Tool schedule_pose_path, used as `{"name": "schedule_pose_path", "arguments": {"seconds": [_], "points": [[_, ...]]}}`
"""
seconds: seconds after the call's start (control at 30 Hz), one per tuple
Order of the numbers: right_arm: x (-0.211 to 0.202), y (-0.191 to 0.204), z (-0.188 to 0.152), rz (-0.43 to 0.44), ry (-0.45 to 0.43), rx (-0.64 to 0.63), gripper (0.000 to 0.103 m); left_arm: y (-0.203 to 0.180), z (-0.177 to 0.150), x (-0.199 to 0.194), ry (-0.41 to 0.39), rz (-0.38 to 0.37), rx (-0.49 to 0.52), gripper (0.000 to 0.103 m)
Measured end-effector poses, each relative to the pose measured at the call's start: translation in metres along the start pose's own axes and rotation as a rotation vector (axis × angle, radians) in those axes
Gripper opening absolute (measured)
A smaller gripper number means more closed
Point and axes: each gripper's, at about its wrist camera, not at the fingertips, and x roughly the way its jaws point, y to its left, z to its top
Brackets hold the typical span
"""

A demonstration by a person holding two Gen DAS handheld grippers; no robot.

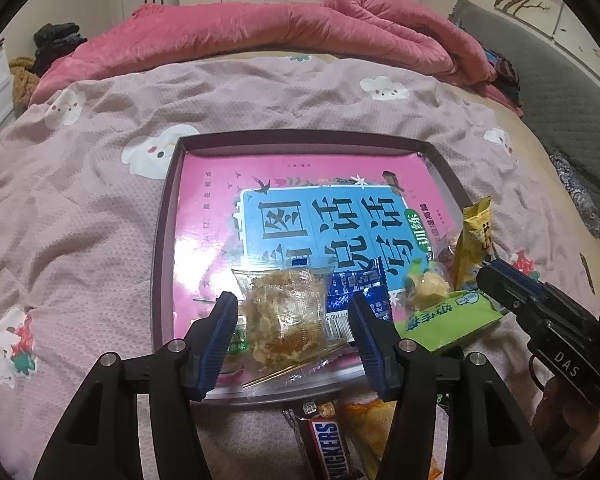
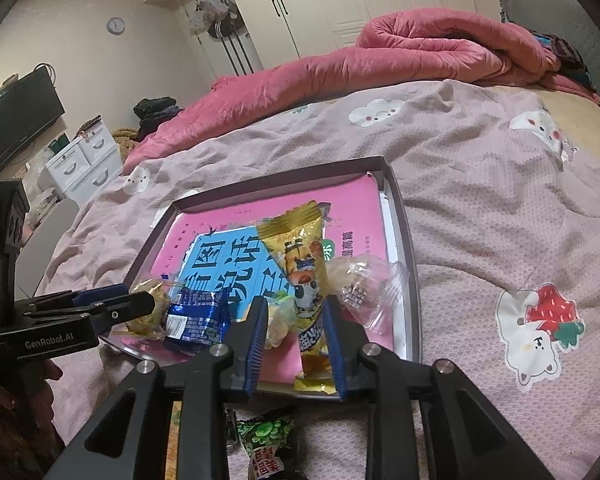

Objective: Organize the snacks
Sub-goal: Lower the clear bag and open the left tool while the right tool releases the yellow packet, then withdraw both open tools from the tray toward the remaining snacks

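Observation:
A dark shallow tray lies on the bed with a pink book in it. My left gripper is open, its fingers on either side of a clear packet of golden crispy snack lying on the book. A blue packet lies just behind it. My right gripper is open around a yellow cartoon snack packet at the tray's near edge; that packet also shows in the left wrist view. A clear round-candy packet lies to its right.
A Snickers bar, an orange packet and a green packet lie near the tray's front. A green pea packet lies on the bedsheet below the right gripper. A rolled pink duvet lies across the back. White drawers stand left.

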Motion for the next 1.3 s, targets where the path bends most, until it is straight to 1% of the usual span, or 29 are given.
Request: {"name": "schedule_pose_path", "arguments": {"seconds": [0.03, 0.13, 0.23, 0.3, 0.57, 0.77, 0.87, 1.3], "points": [[-0.001, 0.001, 0.000, 0.002, -0.003, -0.003, 0.028, 0.000, 0.000, -0.001, -0.002, -0.001, 0.000, 0.060], [-0.005, 0.003, 0.001, 0.006, -0.012, -0.011, 0.030, 0.000, 0.000, -0.006, -0.008, -0.004, -0.001, 0.069], [-0.010, 0.006, 0.001, 0.011, -0.023, -0.018, 0.035, -0.002, 0.000, -0.012, -0.019, -0.003, 0.005, 0.069], [-0.013, 0.008, 0.001, 0.016, -0.027, -0.023, 0.036, -0.002, 0.000, -0.015, -0.022, -0.004, 0.006, 0.070], [-0.020, 0.014, -0.003, 0.018, -0.030, -0.037, 0.037, -0.005, -0.006, -0.027, -0.032, -0.022, 0.009, 0.073], [-0.027, 0.020, -0.005, 0.021, -0.032, -0.050, 0.038, -0.005, -0.010, -0.035, -0.038, -0.017, 0.014, 0.073], [-0.031, 0.023, -0.007, 0.025, -0.035, -0.057, 0.038, -0.006, -0.012, -0.038, -0.040, -0.026, 0.019, 0.073], [-0.044, 0.030, -0.016, 0.017, -0.031, -0.081, 0.047, -0.015, -0.022, -0.050, -0.040, -0.028, 0.040, 0.073]]}}
